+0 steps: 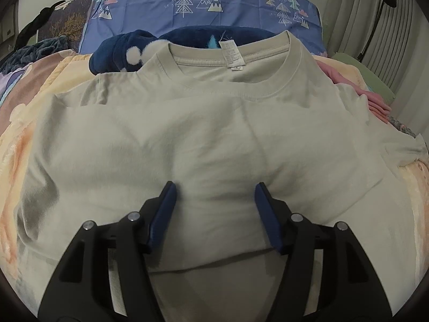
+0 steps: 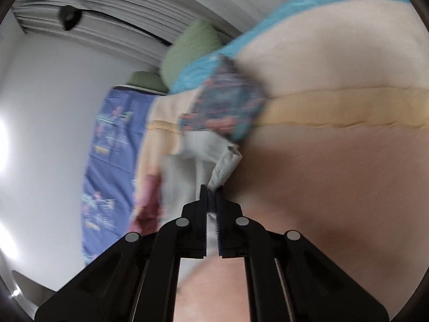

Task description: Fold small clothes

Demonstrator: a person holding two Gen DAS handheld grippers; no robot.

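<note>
A pale grey-green T-shirt lies spread flat on the bed, collar and white label at the far side. Its lower part is folded up towards me. My left gripper hovers over the shirt's lower middle, jaws open, blue pads apart with only flat cloth beneath them. The right wrist view is blurred and rolled sideways. There my right gripper is shut on a bunched edge of the same pale shirt, which runs up between the fingers.
A peach and yellow blanket covers the bed. A navy plush and a blue tree-print pillow lie behind the collar. Pink folded clothes sit at the right. A patterned cloth lies beyond the right gripper, with green cushions by the wall.
</note>
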